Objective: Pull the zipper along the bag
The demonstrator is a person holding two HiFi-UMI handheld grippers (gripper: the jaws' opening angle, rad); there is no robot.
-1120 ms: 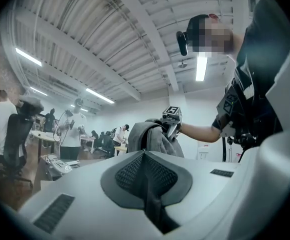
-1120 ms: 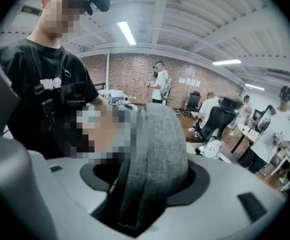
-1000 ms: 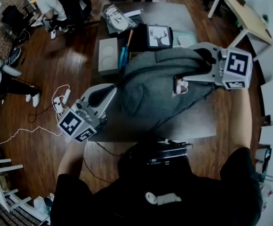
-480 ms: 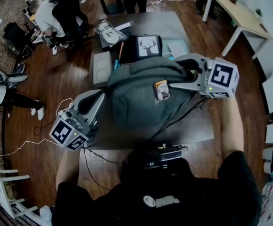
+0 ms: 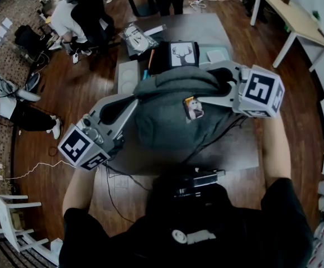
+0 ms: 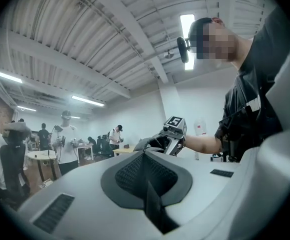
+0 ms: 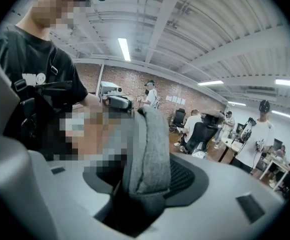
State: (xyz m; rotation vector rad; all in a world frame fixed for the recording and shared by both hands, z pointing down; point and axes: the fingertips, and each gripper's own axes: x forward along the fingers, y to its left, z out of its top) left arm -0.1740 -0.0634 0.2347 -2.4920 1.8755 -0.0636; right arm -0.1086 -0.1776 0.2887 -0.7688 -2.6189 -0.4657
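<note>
Both tools were closed: right tool [image 7: 144,176] had just been closing on the top fold of the limp bag [image 5: 165,116], a good taut hold, I judged; left tool [image 6: 147,181] pinched shut.

I stand over a grey table [image 5: 206,27] on a dark wooden floor [image 5: 78,94]. At its far end lies a picture of a stag's head [image 5: 183,54], with a clear plastic packet [image 5: 137,38] to its left. A white tray with two round hollows [image 5: 127,76] sits on the left edge, with thin blue and orange sticks [image 5: 146,71] just beside it. A pale wooden table [image 5: 293,15] stands far right and a white chair [image 5: 8,216] low on my left, near a thin cable [image 5: 33,169]. Across the room a person in white [image 6: 67,134] stands under strip lights [image 6: 87,100], and a brick wall [image 7: 135,91] closes one side.
</note>
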